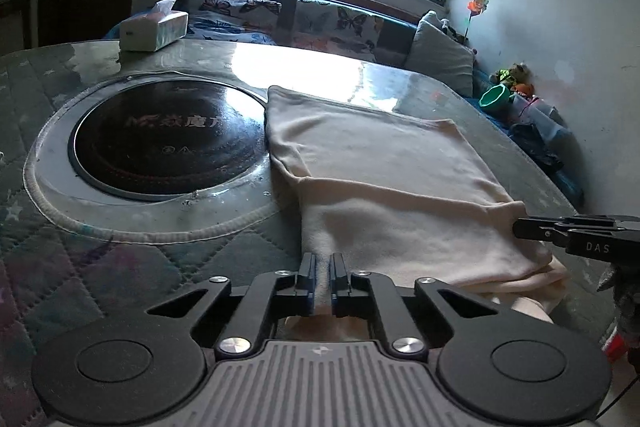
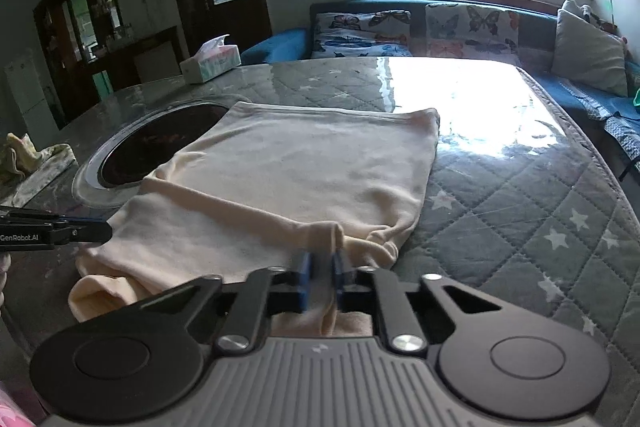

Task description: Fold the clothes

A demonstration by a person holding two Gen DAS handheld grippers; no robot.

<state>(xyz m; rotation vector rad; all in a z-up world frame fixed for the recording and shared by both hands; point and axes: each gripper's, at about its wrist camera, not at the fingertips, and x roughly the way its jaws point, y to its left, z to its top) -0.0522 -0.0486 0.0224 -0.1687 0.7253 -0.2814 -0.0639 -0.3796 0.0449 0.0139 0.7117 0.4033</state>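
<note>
A cream garment (image 1: 392,179) (image 2: 300,179) lies flat on the quilted table, its near part folded over in layers. In the left wrist view my left gripper (image 1: 322,263) is shut on the garment's near left edge, with cloth pinched between the pads. In the right wrist view my right gripper (image 2: 320,259) is shut on a bunched fold at the near right corner. Each gripper also shows in the other's view: the right gripper (image 1: 518,227) at the cloth's right edge, the left gripper (image 2: 108,233) at its left edge.
A round black induction cooktop (image 1: 168,139) (image 2: 160,143) is set into the table just left of the garment. A tissue box (image 1: 154,27) (image 2: 210,63) stands at the far left. A sofa (image 2: 440,27) with butterfly cushions runs behind the table. Crumpled cloth (image 2: 24,155) lies far left.
</note>
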